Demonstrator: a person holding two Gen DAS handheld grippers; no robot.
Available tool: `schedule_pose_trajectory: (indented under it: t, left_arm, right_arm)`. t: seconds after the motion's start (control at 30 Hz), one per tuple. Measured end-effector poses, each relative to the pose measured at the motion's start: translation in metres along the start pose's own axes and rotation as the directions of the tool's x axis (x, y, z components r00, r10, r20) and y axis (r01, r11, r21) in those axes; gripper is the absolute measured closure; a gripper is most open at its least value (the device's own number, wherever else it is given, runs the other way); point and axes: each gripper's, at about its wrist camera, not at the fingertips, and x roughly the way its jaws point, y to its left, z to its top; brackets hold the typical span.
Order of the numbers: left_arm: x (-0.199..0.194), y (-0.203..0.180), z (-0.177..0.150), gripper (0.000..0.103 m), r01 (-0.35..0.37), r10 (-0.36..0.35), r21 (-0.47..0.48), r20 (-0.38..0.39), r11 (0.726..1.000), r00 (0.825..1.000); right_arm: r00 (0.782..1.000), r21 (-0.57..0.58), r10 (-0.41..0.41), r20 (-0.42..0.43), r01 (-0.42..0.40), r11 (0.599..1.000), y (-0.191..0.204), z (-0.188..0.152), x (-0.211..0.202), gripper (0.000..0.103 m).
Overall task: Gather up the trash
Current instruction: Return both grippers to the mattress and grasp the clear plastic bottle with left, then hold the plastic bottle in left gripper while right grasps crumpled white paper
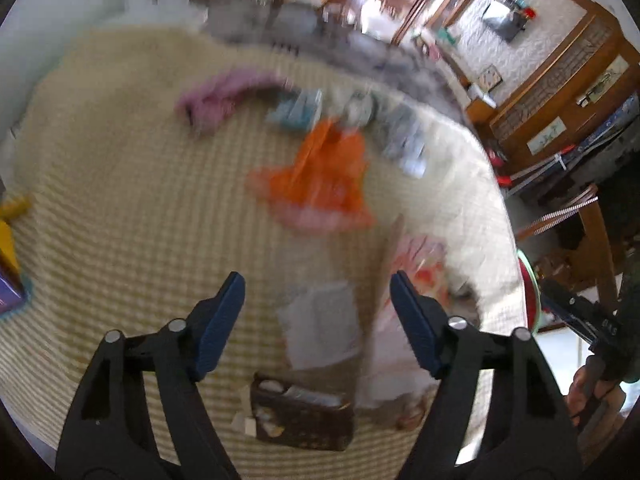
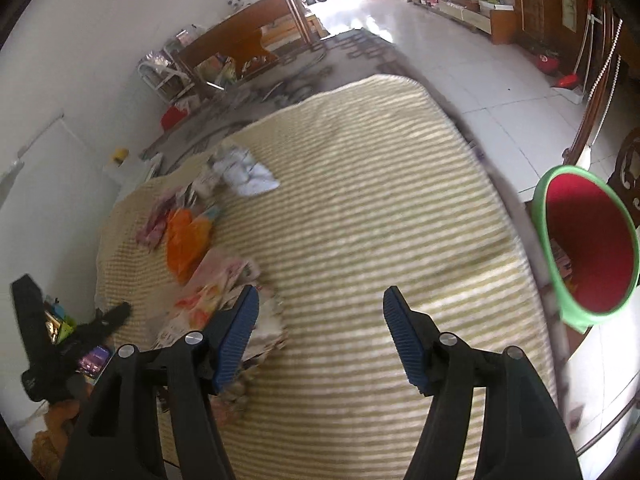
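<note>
striped mat (image 2: 360,200): fills frame centre | red bin (image 2: 592,240), right edge: scraps at its bottom | orange bag (image 1: 320,176), centre, among 1 litter heap | left gripper (image 1: 316,308) spread, empty | right gripper (image 2: 320,320) spread, empty

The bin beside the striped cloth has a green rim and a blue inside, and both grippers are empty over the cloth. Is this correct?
Not entirely. The bin has a green rim, but its inside is red, not blue, as the right wrist view shows. The rest holds: it stands beside the striped cloth, and the left gripper and right gripper have open jaws with nothing gripped.
</note>
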Motion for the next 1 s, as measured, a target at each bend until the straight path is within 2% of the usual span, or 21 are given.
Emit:
schedule_pose_trajectory:
  t: [0.13, 0.33, 0.37, 0.4, 0.53, 0.77, 1.0]
  left_arm:
    - [0.032, 0.009, -0.005, 0.034, 0.047, -0.046, 0.002, -0.121, 0.999, 0.992]
    - [0.059, 0.004, -0.005, 0.034, 0.117, -0.112, 0.016, -0.196, 0.993, 0.974]
    - [0.061, 0.003, -0.005, 0.036, 0.123, -0.117, 0.017, -0.199, 0.992, 0.973]
    - [0.061, 0.003, -0.005, 0.046, 0.122, -0.116, 0.023, -0.199, 0.992, 0.973]
    - [0.06, 0.007, 0.002, 0.048, 0.137, -0.128, 0.035, -0.194, 0.99, 0.973]
    - [0.057, 0.011, 0.031, 0.048, 0.084, -0.07, 0.101, -0.129, 0.991, 0.989]
    - [0.04, 0.023, 0.026, 0.044, 0.085, -0.074, 0.089, -0.114, 0.992, 0.991]
  right_arm:
    - [1.0, 0.018, -0.012, 0.0, 0.012, 1.0, 0.017, -0.013, 0.005, 0.04]
    - [1.0, 0.034, -0.027, 0.004, 0.027, 0.999, 0.031, -0.02, 0.008, 0.039]
    - [1.0, 0.037, -0.03, 0.004, 0.03, 0.999, 0.033, -0.021, 0.009, 0.039]
    - [0.999, 0.039, -0.032, 0.004, 0.031, 0.999, 0.035, -0.022, 0.009, 0.039]
    - [0.999, 0.042, -0.043, -0.004, 0.043, 0.998, 0.038, -0.025, 0.012, 0.039]
    - [0.995, -0.035, -0.058, -0.076, 0.055, 0.998, 0.055, -0.016, 0.046, 0.039]
    - [0.988, -0.026, -0.025, -0.155, 0.021, 0.999, 0.057, -0.02, 0.075, 0.039]
